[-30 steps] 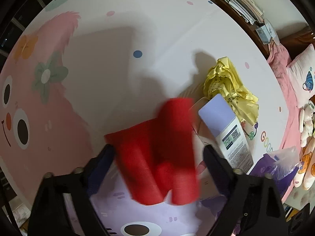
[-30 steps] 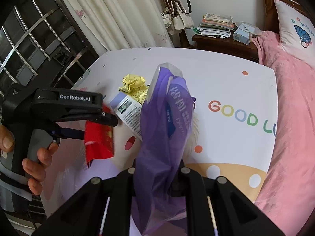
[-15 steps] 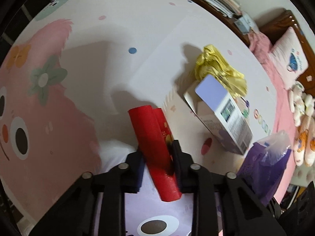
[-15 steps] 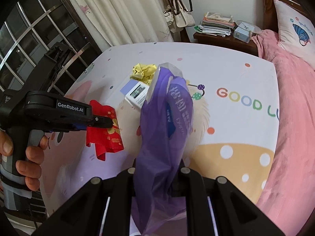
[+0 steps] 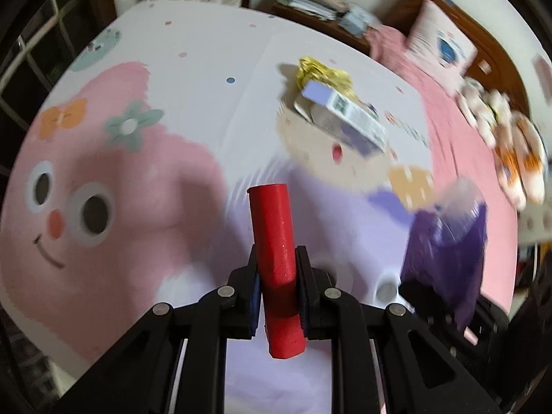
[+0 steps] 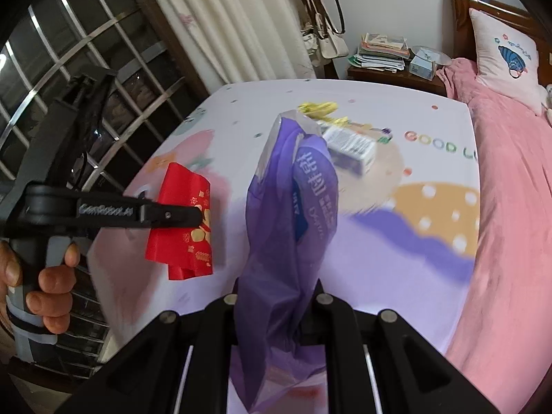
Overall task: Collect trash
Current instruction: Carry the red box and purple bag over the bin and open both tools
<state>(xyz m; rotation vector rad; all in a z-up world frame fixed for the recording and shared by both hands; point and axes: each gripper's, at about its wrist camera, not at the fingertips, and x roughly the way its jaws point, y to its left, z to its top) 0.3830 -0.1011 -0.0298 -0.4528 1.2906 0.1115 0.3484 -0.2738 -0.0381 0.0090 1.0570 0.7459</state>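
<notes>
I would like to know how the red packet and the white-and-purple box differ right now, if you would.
The red packet is flat, soft and folded; the white-and-purple box is a rigid carton. The packet hangs clear of the bed, clamped in the left gripper; the box lies on the bedsheet, untouched. The packet bears gold print, the box a printed label. Both are litter on this bed.

Printed in coloured capitals on the white cartoon bedsheet [image 6: 445, 117]: "GOOD LU", cut off by the pink blanket. Embossed along the black arm of the left gripper [image 6: 203, 216]: lettering too blurred to read. On the purple plastic bag [image 6: 293, 227]: white characters, illegible. On the white and lilac carton [image 5: 348, 117]: a square code and fine print, unreadable. Gold ornament on the red paper envelope [image 6: 183, 220], not legible.
</notes>
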